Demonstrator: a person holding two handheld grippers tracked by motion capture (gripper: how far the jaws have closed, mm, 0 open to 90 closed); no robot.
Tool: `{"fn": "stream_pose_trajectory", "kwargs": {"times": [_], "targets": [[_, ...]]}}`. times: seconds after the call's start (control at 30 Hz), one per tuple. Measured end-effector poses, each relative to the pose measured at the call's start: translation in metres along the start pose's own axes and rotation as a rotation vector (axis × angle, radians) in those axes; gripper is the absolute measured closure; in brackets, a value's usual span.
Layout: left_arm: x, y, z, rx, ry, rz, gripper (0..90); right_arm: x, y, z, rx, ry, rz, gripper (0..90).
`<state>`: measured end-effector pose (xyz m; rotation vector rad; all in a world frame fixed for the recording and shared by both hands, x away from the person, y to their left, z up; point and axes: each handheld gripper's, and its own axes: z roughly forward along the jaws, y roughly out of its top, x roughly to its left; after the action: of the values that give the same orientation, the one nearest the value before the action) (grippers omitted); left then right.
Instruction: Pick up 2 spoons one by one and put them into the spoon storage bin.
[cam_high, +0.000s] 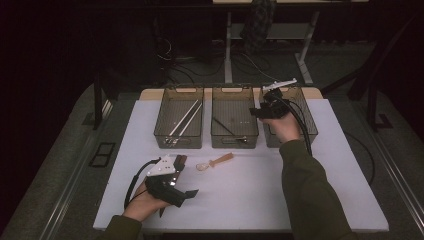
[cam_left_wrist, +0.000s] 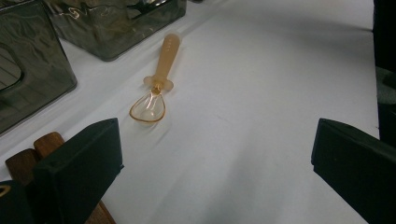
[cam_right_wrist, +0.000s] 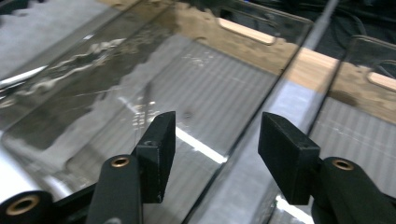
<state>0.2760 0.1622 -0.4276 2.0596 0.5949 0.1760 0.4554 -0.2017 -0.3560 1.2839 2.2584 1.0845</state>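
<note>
- The left gripper (cam_high: 191, 192) rests low on the white table (cam_high: 250, 195) near its front left, held in the person's left hand (cam_high: 142, 204). Its jaws stand wide apart with nothing between them; in the left gripper view only bare tabletop lies in the gap.
- Two brown wooden handles (cam_left_wrist: 35, 156) lie on the table just beside the left jaw of that gripper.
- An orange spoon (cam_high: 216, 162) with a clear bowl lies flat on the table ahead of the left gripper and in front of the bins, apart from both grippers. In the left gripper view the spoon (cam_left_wrist: 156, 81) has its bowl toward the camera and its handle pointing toward the bins.
- Three smoky see-through bins stand in a row at the far side. The left bin (cam_high: 178, 139) holds long pale sticks, and the middle bin (cam_high: 235, 137) holds a dark utensil.
- The right gripper (cam_high: 255, 113), in the person's right hand (cam_high: 282, 126), hovers over the wall shared by the middle bin and the right bin (cam_high: 307, 112). Its jaws are about half open and hold nothing.
</note>
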Motion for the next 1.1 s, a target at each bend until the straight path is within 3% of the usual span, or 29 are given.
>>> {"fn": "stream_pose_trajectory", "kwargs": {"times": [0.23, 0.6, 0.7, 0.77, 0.83, 1.0, 1.1], "targets": [[0.0, 0.0, -0.001, -0.004, 0.005, -0.001, 0.5, 0.005, -0.013, -0.015, -0.036, 0.051, -0.033, 42.6], [0.001, 0.0, 0.0, 0.0, 0.005, -0.006, 0.5, 0.01, -0.05, -0.039, -0.071, 0.13, -0.043, 25.9], [0.002, 0.0, 0.0, 0.001, 0.008, -0.007, 0.5, 0.013, -0.061, -0.046, -0.065, 0.111, -0.053, 19.0], [0.002, 0.0, 0.0, 0.002, 0.01, -0.005, 0.5, 0.014, -0.069, -0.05, -0.065, 0.107, -0.051, 18.9], [0.001, 0.0, 0.0, 0.003, 0.01, -0.006, 0.5, 0.014, -0.078, -0.055, -0.08, 0.13, -0.039, 18.4], [0.002, 0.001, 0.0, 0.004, 0.015, -0.011, 0.7, 0.016, -0.098, -0.065, -0.104, 0.126, -0.046, 16.5], [0.003, 0.001, 0.0, -0.002, 0.024, -0.016, 1.4, 0.016, -0.11, -0.071, -0.119, 0.148, -0.032, 16.6]]}}
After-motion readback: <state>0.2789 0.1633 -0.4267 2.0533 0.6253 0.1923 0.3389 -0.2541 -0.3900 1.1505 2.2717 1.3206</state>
